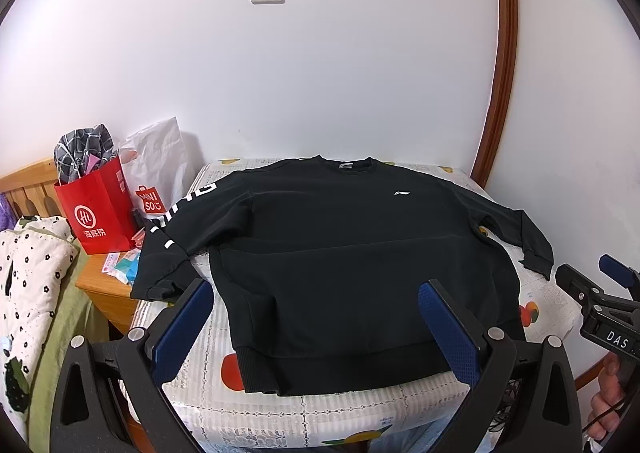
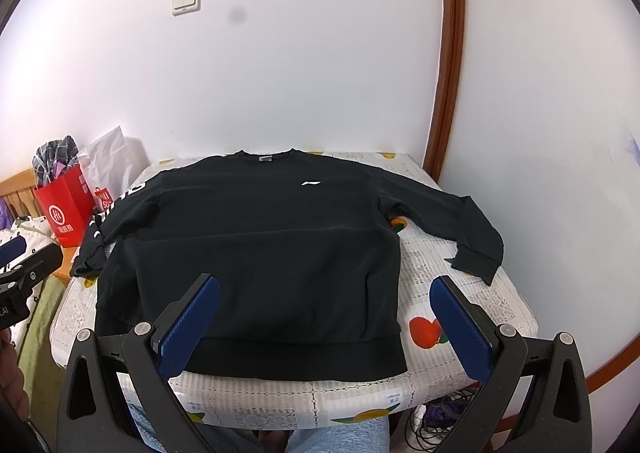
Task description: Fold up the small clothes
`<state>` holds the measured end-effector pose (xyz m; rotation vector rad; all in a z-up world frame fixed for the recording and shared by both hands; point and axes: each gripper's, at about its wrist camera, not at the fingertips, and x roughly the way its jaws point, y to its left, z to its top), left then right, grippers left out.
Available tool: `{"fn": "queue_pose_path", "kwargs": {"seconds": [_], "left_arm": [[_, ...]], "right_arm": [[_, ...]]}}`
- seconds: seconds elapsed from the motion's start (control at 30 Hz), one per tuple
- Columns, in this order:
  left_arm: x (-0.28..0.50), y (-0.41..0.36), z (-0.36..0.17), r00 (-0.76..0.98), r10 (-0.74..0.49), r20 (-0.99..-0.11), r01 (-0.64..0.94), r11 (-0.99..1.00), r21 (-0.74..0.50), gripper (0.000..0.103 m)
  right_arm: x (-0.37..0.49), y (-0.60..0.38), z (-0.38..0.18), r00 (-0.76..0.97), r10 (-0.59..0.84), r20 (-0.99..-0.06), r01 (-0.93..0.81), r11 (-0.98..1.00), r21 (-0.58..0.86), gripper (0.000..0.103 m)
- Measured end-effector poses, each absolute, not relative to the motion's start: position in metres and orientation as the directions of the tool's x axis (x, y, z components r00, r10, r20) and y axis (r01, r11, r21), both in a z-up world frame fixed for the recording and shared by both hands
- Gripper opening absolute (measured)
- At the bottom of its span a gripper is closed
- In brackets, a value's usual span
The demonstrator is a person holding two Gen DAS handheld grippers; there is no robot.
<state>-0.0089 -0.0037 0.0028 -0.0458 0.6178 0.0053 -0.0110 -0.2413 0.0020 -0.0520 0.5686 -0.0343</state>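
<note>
Jaws of both the left gripper [image 1: 316, 327] and the right gripper [image 2: 326, 321] stand wide apart and empty, low in each frame, above the near hem of a black sweatshirt [image 1: 344, 253]. It lies flat, front up, collar toward the wall, sleeves spread, at centre frame on a surface covered by a fruit-print cloth [image 1: 248, 409]. Red paper bag [image 1: 98, 209] stands at left on a wooden nightstand [image 1: 108, 293].

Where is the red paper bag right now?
In both wrist views the red paper bag stands at far left on a wooden nightstand, off the table, beside the black sweatshirt sleeve with white lettering and in front of a white Miniso bag.
</note>
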Motion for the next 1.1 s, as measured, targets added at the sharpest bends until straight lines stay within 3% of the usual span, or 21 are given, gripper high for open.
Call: {"fn": "queue_pose_path", "kwargs": {"seconds": [1.1], "left_arm": [[-0.0086,-0.0003,0.0028,0.813,-0.012,-0.581,-0.021,0.999,-0.049,0.103]], "right_arm": [[-0.0155,-0.2413,0.0054,0.847,-0.050,-0.529,0.020,0.998,-0.062,0.103]]}}
